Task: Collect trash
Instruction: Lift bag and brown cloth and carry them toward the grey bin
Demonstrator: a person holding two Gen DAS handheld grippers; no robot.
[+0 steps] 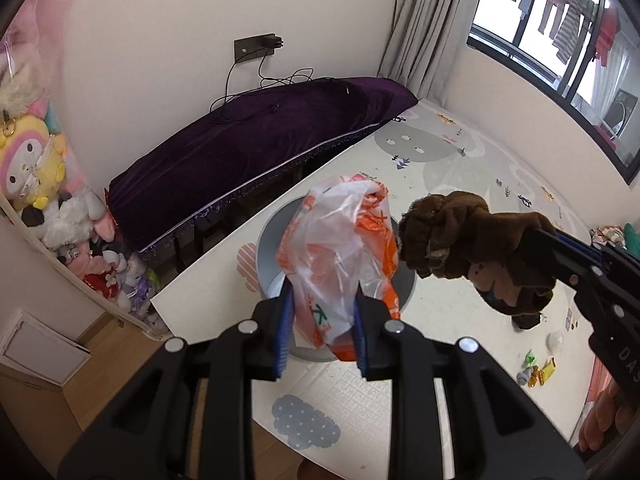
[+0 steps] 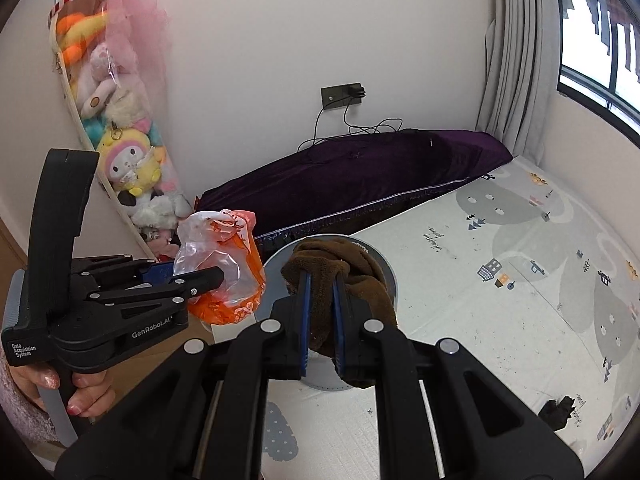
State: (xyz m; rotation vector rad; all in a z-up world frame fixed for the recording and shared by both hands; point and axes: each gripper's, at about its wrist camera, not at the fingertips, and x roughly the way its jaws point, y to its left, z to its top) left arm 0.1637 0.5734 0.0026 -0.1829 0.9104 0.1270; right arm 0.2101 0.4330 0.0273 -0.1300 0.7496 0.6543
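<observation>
Left gripper (image 1: 320,320) clamps an orange-and-clear plastic bag (image 1: 340,252); right gripper (image 2: 320,320) clamps a brown fuzzy cloth (image 2: 340,280); both hang over the grey bin (image 1: 272,248), not yet dropped. Small wrappers (image 1: 538,372) remain on the patterned play mat (image 1: 460,168), beside a purple-draped bench (image 1: 260,152) along the wall.

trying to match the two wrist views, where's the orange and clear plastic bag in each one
Left wrist view: the orange and clear plastic bag is at centre, clamped in the left tool, over the grey bin.
Right wrist view: the bag is left of centre, beside the bin.
Shared landmark: the purple cloth-covered bench along the wall.
</observation>
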